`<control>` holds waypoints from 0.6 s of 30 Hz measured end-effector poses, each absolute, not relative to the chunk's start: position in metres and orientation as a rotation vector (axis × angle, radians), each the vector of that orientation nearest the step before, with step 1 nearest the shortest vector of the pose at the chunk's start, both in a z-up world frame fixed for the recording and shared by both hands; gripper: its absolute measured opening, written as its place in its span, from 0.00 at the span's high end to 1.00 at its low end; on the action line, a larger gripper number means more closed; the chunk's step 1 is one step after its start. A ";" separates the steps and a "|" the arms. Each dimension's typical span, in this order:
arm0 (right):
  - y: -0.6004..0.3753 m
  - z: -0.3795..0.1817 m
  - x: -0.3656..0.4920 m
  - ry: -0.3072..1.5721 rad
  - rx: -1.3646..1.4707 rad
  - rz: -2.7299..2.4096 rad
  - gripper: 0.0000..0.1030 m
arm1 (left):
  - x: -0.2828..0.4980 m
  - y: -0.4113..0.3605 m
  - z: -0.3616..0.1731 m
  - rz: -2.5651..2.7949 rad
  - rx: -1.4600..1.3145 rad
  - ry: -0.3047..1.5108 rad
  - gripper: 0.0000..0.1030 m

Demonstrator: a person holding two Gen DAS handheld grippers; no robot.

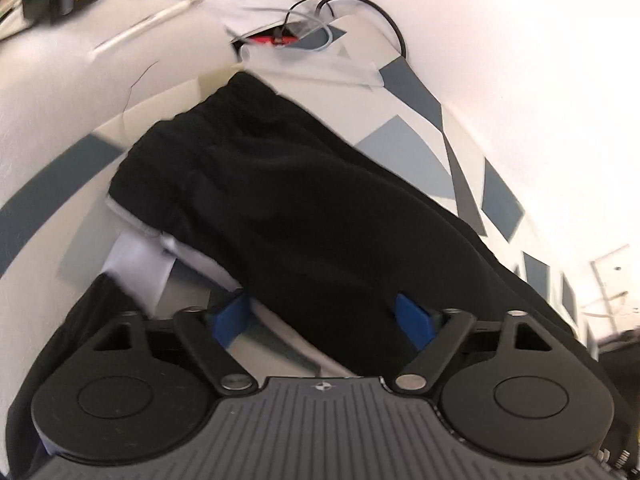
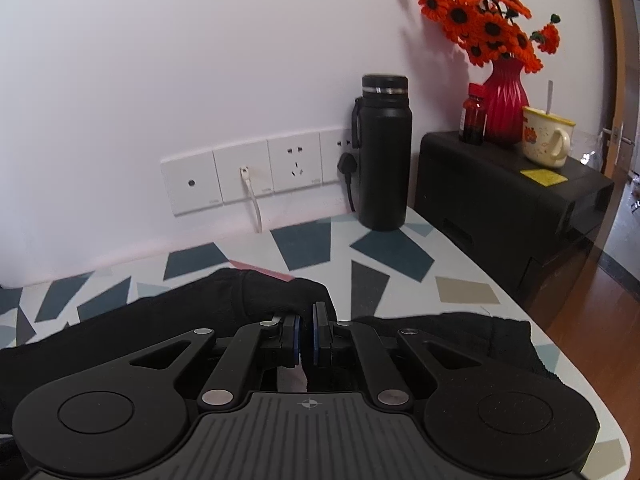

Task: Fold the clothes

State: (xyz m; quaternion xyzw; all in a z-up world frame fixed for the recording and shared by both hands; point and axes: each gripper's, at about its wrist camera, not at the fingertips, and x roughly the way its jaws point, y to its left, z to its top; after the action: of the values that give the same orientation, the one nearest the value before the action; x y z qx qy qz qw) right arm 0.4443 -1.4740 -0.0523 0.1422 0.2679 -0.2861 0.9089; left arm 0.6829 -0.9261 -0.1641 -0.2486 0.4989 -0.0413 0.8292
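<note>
With the right claw clenched on the black fabric garment and the left claw spread wide around it, a one-sided pull could skew the fold.

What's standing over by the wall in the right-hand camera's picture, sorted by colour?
Black: 2, flask, box
Red: 2, vase, small bottle
Orange: 1, flower bunch
Cream: 1, mug
Total: 6
</note>
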 end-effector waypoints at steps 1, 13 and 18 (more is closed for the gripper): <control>-1.476 -0.053 0.445 0.558 0.301 -0.593 0.95 | 0.686 -0.934 -0.164 -0.076 -0.511 1.061 0.06; -1.483 -0.054 0.439 0.539 0.346 -0.631 0.95 | 0.676 -0.934 -0.097 -0.142 -0.411 0.840 0.96; -1.474 -0.039 0.424 0.431 0.357 -0.674 0.95 | 0.633 -0.928 -0.022 -0.242 -0.265 0.580 0.96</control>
State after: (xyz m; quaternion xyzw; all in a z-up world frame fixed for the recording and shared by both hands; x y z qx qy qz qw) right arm 0.4245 -1.4736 -0.0394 0.1730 0.2086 -0.3264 0.9056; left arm 0.6332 -0.9282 -0.0216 -0.1300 0.2846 -0.1187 0.9423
